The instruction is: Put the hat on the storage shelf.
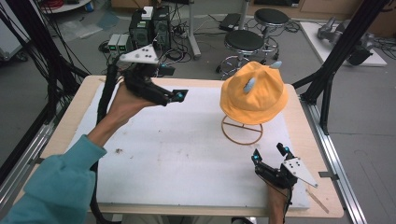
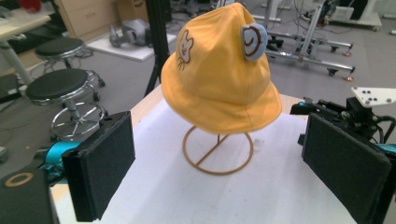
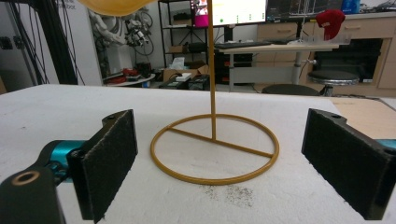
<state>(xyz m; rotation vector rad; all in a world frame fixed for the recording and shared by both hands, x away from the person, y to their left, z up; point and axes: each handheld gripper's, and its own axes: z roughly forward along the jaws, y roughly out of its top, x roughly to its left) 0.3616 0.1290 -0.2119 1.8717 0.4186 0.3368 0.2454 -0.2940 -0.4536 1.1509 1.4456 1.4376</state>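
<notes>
A yellow bucket hat (image 1: 254, 93) sits on top of a thin golden wire stand (image 1: 242, 130), its crown rounded and full, its brim drooping evenly all around. Two pale blue ear-like tabs stick up from the crown, and in the left gripper view the nearer one carries a red curved stitch like a smile. The same view shows a small embroidered animal face on the front of the crown. The stand is a single upright rod rising from a flat ring base crossed by one straight bar; the ring rests on the white mat (image 1: 187, 154) that covers the wooden table (image 1: 303, 121), toward the mat's far right part.

Near the stand's ring, on the person's side and slightly to its right, the right gripper (image 1: 270, 155) lies low over the mat with its jaws spread wide apart, holding nothing; in its own view the ring sits between the two black pads, just beyond them. Well to the left of the hat and raised above the mat, the left gripper (image 1: 178, 96) points toward the hat, jaws likewise wide apart and empty. A teal sleeve (image 1: 60, 182) covers the left forearm.
</notes>
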